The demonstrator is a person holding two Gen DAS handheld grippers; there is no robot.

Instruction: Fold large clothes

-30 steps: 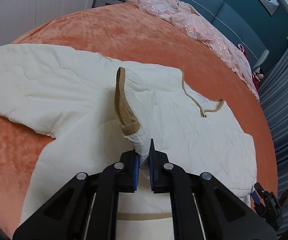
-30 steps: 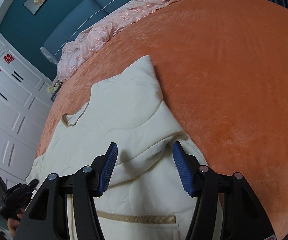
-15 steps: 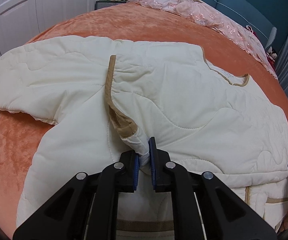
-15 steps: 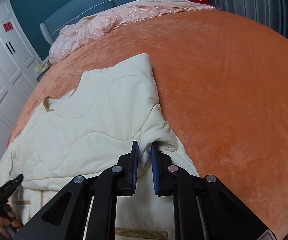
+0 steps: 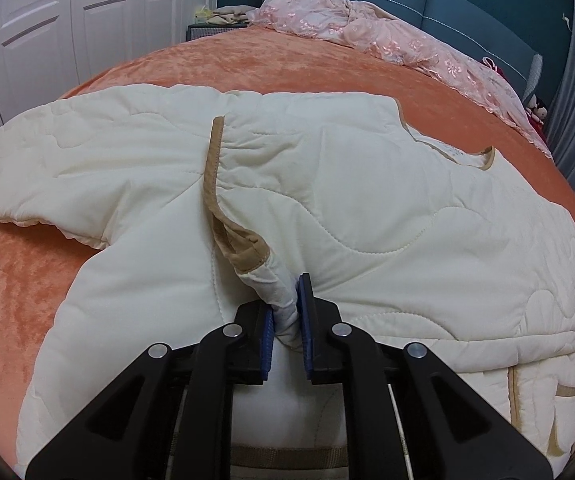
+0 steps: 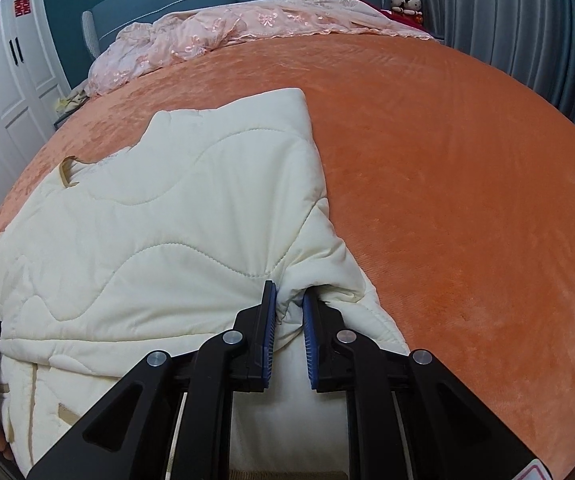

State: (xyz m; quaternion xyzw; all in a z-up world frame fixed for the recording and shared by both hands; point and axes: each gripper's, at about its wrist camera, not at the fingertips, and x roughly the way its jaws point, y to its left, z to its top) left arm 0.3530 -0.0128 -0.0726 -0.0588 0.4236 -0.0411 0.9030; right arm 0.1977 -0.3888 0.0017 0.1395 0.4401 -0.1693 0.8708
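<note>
- Jacket, cream and quilted, lies spread on the orange bedspread in your left wrist view; your left gripper is clenched on a narrow twist of cloth just below the tan-trimmed cuff; that pinch looks thin, so a hard pull could slide it out from between the blue pads; the sleeve on the far left lies flat and unheld, and it may drag or bunch if you lift the body quickly; the right gripper's tip only peeks in at the right edge.
- In your right wrist view the jacket reaches from the near edge up toward mid-bed; your right gripper is closed on a thick bunch of the jacket's edge, with padding bulging around the jaws; I judge that bulk could spring free, or you may have caught more layers than intended, spoiling the fold; the pink lace bedding lies well apart at the headboard, so snagging there seems unlikely; uneven pulling between your two hands could skew the crease.
</note>
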